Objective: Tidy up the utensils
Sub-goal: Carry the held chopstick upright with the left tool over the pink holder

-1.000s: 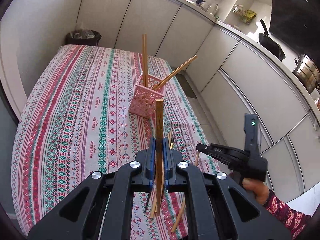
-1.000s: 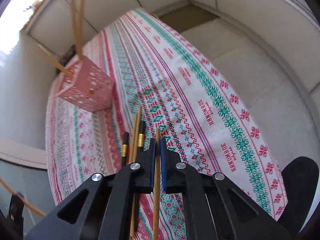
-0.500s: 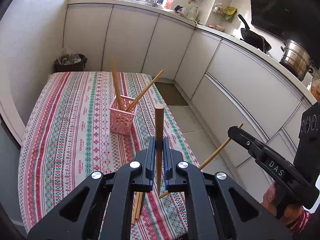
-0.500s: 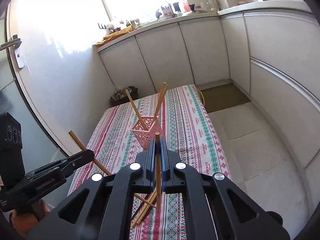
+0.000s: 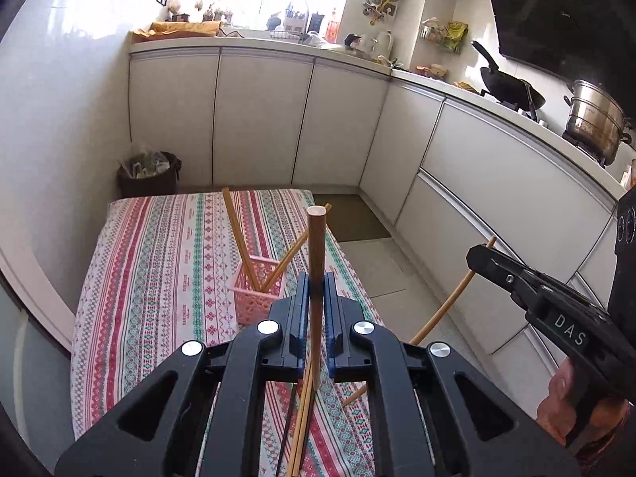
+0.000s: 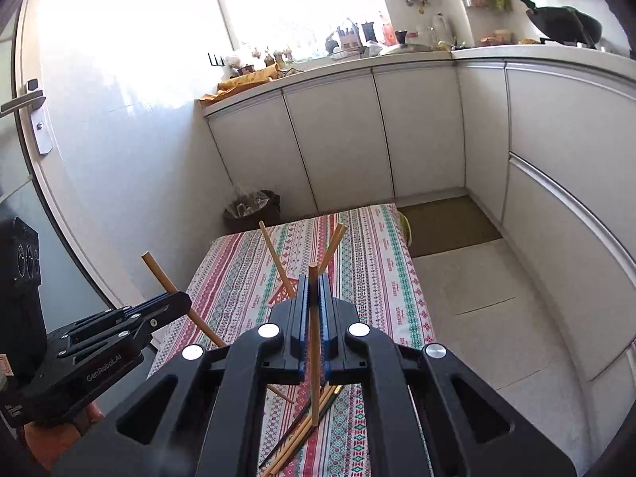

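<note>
Left gripper (image 5: 316, 298) clamped one chopstick (image 5: 317, 246) mid-shaft, frame centre; right gripper (image 6: 316, 298) clamped another (image 6: 314, 342) — thin, light, rigid, probably slippery; mid-shaft hold should limit pivoting.

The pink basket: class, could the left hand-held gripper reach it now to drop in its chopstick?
Probably yes. The pink basket stands just ahead of the left hand-held gripper, nothing between them; only two leaning chopsticks crowd its opening.
</note>
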`<act>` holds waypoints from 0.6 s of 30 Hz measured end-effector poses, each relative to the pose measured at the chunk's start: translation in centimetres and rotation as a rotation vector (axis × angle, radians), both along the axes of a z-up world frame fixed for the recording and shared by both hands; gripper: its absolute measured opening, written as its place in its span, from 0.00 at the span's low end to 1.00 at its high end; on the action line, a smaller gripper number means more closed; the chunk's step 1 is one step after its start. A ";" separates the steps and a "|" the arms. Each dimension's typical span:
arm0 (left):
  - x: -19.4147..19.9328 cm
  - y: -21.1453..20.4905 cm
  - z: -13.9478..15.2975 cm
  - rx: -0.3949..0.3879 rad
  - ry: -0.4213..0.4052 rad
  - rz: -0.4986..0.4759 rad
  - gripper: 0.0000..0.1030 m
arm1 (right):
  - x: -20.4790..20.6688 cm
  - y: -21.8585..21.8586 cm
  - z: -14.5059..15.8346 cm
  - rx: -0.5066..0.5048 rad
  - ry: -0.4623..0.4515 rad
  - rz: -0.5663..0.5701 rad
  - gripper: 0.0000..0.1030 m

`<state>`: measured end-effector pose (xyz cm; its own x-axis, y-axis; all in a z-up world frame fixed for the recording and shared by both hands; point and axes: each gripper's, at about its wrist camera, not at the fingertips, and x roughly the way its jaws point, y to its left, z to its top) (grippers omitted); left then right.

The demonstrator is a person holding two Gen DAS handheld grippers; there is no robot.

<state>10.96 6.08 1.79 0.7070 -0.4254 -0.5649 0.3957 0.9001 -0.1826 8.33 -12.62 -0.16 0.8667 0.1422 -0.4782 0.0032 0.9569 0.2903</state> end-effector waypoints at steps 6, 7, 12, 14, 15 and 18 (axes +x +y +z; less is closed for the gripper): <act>4.1 -0.1 2.5 -0.033 -0.066 0.051 0.06 | 2.6 -0.5 2.0 -0.003 -0.044 -0.020 0.05; 5.0 -0.2 2.8 -0.027 -0.076 0.065 0.06 | 3.0 -0.6 2.2 -0.001 -0.049 -0.022 0.05; 9.2 -0.4 2.4 -0.022 -0.080 0.120 0.06 | 4.9 -1.2 2.6 0.019 -0.058 -0.034 0.05; 10.8 -0.5 1.6 -0.004 -0.076 0.141 0.06 | 5.6 -1.3 2.5 0.020 -0.060 -0.038 0.05; 11.6 -0.6 1.1 0.008 -0.077 0.154 0.06 | 6.0 -1.3 2.4 0.022 -0.061 -0.041 0.05; 13.3 -0.8 -0.9 0.034 -0.090 0.166 0.06 | 7.2 -1.2 2.2 0.023 -0.072 -0.049 0.05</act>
<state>24.25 5.28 0.86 0.8142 -0.2805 -0.5084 0.2543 0.9594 -0.1221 15.57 -13.81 2.02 0.9049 0.1090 -0.4114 0.0281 0.9492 0.3134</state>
